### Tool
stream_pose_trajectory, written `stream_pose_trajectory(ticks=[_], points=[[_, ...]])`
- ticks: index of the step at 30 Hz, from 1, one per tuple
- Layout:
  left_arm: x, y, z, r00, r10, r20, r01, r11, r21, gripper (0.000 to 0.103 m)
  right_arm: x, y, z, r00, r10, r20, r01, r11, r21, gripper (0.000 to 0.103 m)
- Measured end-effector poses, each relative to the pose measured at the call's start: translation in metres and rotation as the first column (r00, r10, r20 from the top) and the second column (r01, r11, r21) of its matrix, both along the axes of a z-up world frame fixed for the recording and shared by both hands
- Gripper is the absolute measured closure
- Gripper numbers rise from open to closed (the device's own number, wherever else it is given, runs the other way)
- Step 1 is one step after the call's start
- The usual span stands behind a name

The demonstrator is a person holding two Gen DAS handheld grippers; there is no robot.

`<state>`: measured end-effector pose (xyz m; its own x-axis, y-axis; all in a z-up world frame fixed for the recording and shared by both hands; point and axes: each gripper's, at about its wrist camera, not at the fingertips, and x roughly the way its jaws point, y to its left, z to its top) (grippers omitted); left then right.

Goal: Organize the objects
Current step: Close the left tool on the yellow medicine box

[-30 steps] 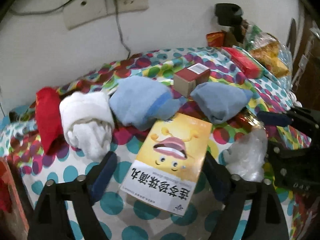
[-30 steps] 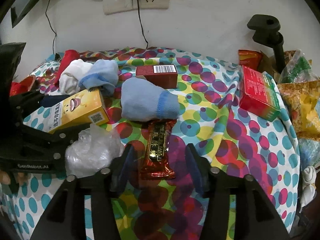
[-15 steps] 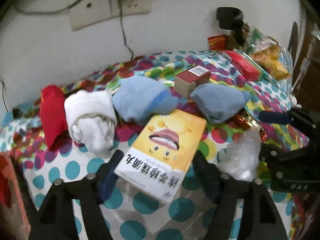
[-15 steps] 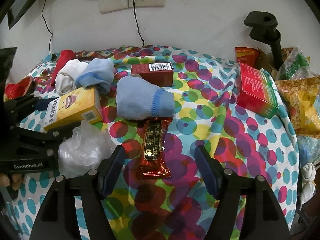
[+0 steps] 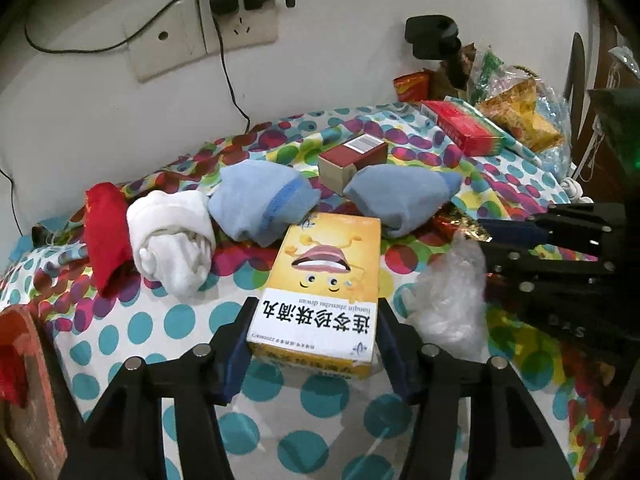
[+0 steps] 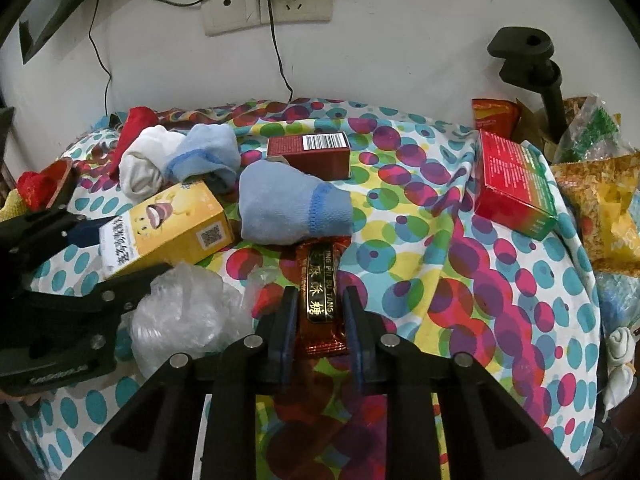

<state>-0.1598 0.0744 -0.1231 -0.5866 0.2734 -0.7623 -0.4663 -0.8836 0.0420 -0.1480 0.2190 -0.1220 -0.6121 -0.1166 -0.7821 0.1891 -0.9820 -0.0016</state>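
Observation:
A yellow medicine box (image 5: 332,264) with a cartoon face lies on the dotted cloth. My left gripper (image 5: 316,314) is closing on it, and both blue pads touch its long sides near the white end. In the right wrist view the same box (image 6: 168,224) sits at the left. A dark red candy bar (image 6: 320,280) with gold lettering lies lengthwise between the fingers of my right gripper (image 6: 319,298), which is shut on its near half. The far end of the bar tucks under a blue sock (image 6: 288,208).
A crumpled clear plastic bag (image 6: 180,316) lies between the two grippers. Behind are a second blue sock (image 5: 256,204), a white sock (image 5: 172,236), a red cloth (image 5: 106,228), a barcoded dark red box (image 6: 310,154) and a red-green box (image 6: 512,188). Snack bags (image 6: 600,200) and a black stand (image 6: 536,64) crowd the right edge.
The left jaws have narrowed from wide open until their pads meet the yellow box. The right jaws opened a little wider, then closed onto the candy bar.

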Motion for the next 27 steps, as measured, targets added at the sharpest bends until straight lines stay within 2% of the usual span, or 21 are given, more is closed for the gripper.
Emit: stream_pose_trajectory(ticks=[7,13,17,23,27], points=[[0.016,-0.005,0.012,1.0,0.005,-0.018,-0.005,1.0,0.002,0.049,0.0,-0.001,0.0,1.0,0.0,0.0,0.0,1.0,0.004,0.081],[0.017,-0.007,0.001,0.998,0.008,0.056,-0.007,1.0,-0.015,0.049,0.0,-0.001,0.0,1.0,0.0,0.0,0.0,1.0,0.004,0.081],[0.007,-0.005,-0.005,0.994,0.048,0.094,-0.047,0.999,-0.012,0.049,0.0,-0.001,0.0,1.0,0.001,0.0,-0.001,1.0,0.001,0.08],[0.0,-0.002,-0.006,0.994,0.062,0.095,-0.062,0.998,-0.006,0.051,0.0,0.0,0.001,1.0,0.009,0.002,-0.009,1.0,-0.02,0.081],[0.005,0.001,-0.005,0.997,0.049,0.052,-0.047,0.999,-0.026,0.051,-0.001,-0.001,0.0,1.0,0.009,0.001,-0.009,1.0,-0.01,0.081]])
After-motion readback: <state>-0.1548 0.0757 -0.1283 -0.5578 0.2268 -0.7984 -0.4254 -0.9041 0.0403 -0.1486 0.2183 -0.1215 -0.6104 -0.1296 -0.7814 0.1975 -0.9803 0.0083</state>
